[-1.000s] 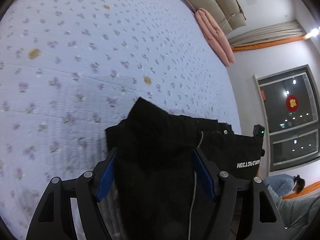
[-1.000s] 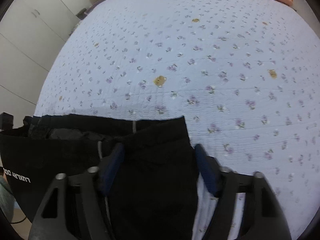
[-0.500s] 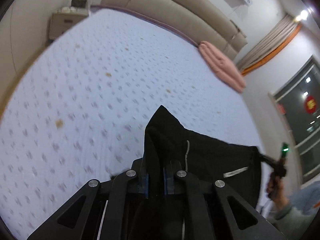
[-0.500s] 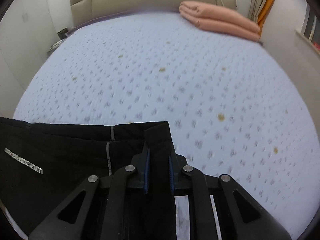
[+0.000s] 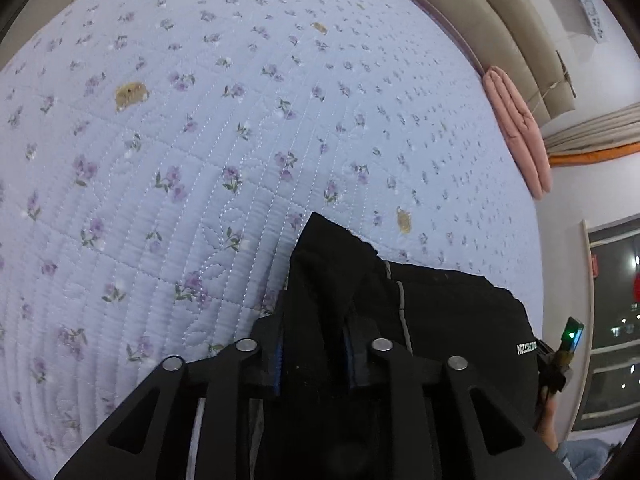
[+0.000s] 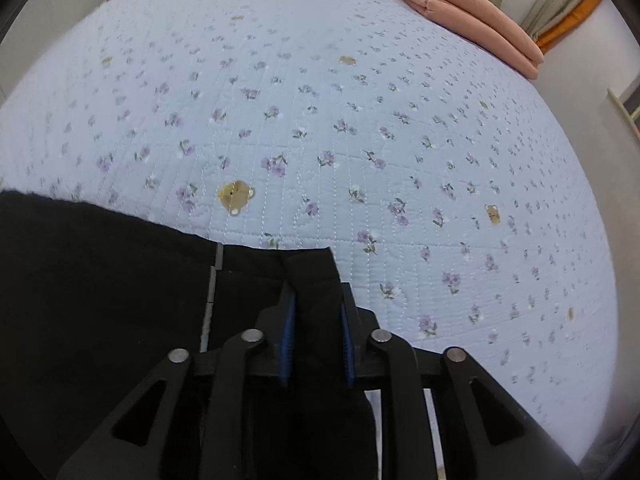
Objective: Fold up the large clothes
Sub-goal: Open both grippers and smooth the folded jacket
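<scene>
Clearly gripped at both corners, the black garment hangs between my two tools: the left gripper has a bunched fold of cloth between its blue pads, and the right gripper pinches the opposite corner the same way, both sets of jaws narrow and having just eased open a little with the fabric still in them. I judge the cloth soft, limp and fairly light, with a pale drawcord and a small white logo showing; it should drape and sag wherever it is unsupported, so the corners of the upper hem are the sensible places to hold, and a loosening pinch could let it slip. Beneath lies the quilted lilac bedspread, wide and flat, a good surface for laying the fold. Folded pink bedding sits well apart by the padded headboard, out of the way. Nothing stands between the garment and the bed.
</scene>
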